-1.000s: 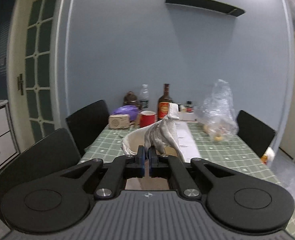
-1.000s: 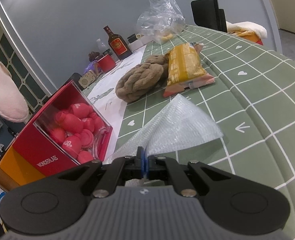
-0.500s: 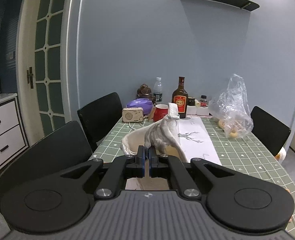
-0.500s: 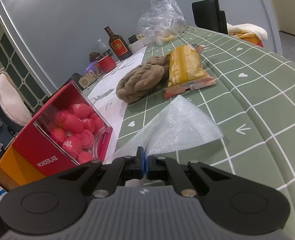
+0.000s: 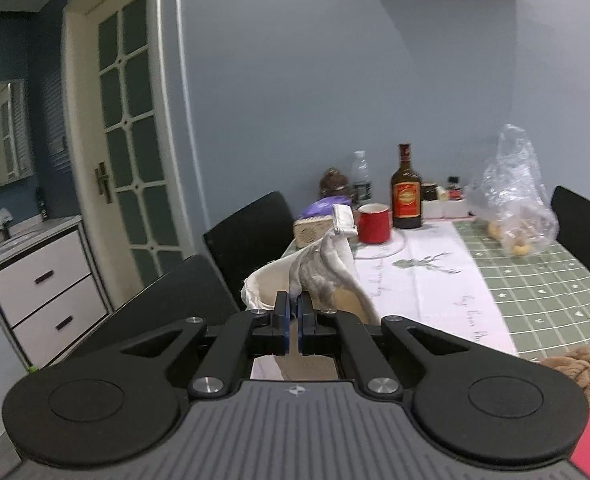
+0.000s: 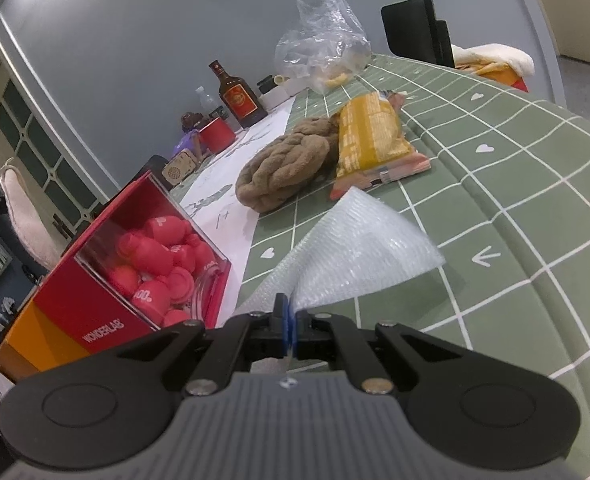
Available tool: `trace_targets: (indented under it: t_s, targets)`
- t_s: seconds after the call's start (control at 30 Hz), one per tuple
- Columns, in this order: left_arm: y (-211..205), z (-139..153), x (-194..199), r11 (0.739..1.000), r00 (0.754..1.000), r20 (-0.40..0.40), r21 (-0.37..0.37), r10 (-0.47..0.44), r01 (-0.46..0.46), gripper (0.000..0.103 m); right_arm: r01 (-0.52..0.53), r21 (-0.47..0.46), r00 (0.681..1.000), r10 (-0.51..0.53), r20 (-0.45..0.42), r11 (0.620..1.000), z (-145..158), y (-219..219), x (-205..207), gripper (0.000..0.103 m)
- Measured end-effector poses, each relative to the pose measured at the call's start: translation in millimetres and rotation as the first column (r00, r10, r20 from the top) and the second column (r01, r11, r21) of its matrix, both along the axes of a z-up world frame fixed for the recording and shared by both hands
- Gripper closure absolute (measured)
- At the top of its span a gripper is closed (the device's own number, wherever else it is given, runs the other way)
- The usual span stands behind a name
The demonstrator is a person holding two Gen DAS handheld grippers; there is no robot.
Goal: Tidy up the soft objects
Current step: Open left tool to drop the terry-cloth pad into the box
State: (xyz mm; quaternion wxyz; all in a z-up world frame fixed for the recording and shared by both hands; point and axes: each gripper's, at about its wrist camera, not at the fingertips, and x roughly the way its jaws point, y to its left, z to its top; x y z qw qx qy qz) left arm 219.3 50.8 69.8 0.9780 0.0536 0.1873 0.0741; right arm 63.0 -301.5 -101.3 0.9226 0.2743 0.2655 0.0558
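Observation:
My left gripper [image 5: 294,303] is shut on a cream cloth bag [image 5: 327,268], held up in the air before the table's near left end; the bag also shows at the left edge of the right wrist view [image 6: 27,216]. My right gripper [image 6: 290,312] is shut on the corner of a clear bubble-wrap sheet [image 6: 355,248], which lies on the green checked tablecloth [image 6: 495,168]. A brown knitted soft item [image 6: 283,168] lies beyond the sheet, touching a yellow snack packet [image 6: 371,136]. The brown item also shows in the left wrist view [image 5: 583,372].
A red box of pink capsules [image 6: 127,264] stands left of the bubble wrap. Farther back are a red mug [image 5: 373,224], a brown bottle [image 5: 406,192], a small radio [image 5: 311,232] and a clear plastic bag [image 5: 511,200]. Black chairs [image 5: 247,236] line the table's sides.
My left gripper has swung left and lifted with the cloth bag, bringing the door and drawers into view. My right gripper has hardly moved and holds the bubble wrap as before.

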Motion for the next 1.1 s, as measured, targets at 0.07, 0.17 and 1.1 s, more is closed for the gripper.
trace_targets:
  t_s: [0.07,0.17,1.1]
  targets:
    - [3.1,-2.0,3.3,1.000,1.000,-0.017,-0.006,0.017,-0.018,0.099,-0.004,-0.005,1.000,0.004,-0.001,1.000,-0.1,0.9,0.8,0.103]
    - [10.2,-2.3,3.6,0.999,0.999,-0.030,-0.024,0.041,-0.041,0.099,-0.005,-0.003,1.000,0.005,-0.001,1.000,-0.1,1.3,1.3,0.103]
    - [-1.0,13.8,-19.9,0.999,0.998,0.066,0.037,0.015,-0.017,0.007,0.021,0.095,0.999,-0.024,0.029,0.995,17.8,-9.3,-13.3,0.103]
